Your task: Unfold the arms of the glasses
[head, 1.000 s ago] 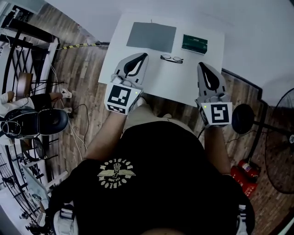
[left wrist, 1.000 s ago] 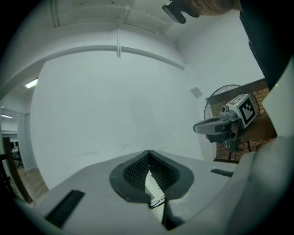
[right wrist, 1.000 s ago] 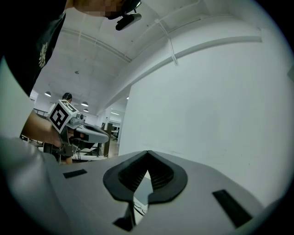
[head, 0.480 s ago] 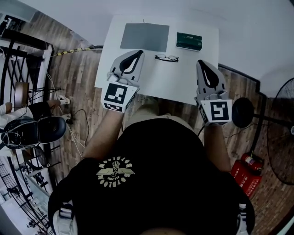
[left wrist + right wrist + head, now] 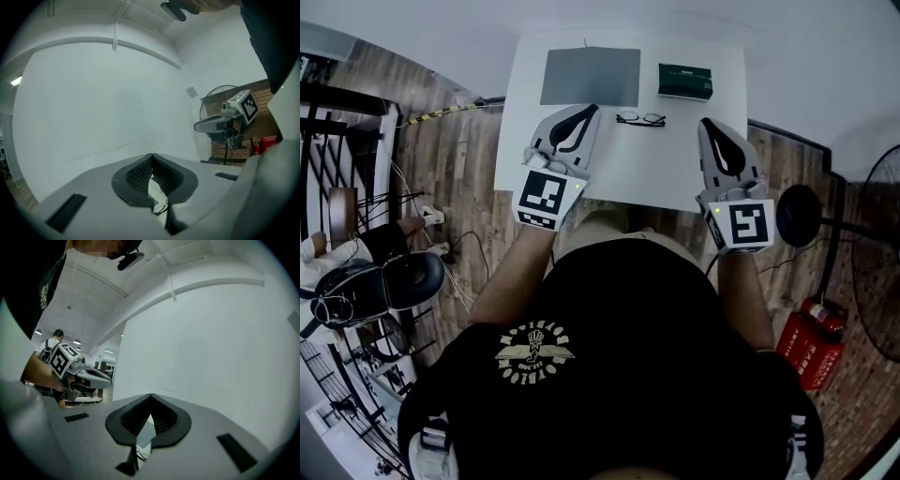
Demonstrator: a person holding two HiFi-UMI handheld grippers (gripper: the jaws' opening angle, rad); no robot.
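You wear a black tee [image 5: 628, 375], pale winged emblem [image 5: 534, 353] on chest, beige shorts [image 5: 598, 231]. Your left gripper [image 5: 596, 109] and right gripper [image 5: 707, 123]: grey shells, black-and-white marker cubes [image 5: 548, 197].

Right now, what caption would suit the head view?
Both shut, left gripper and right gripper flank the glasses on the white table, near a grey mat and dark green box.

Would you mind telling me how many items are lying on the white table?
3: grey mat far left, green box far right, glasses nearer, between them.
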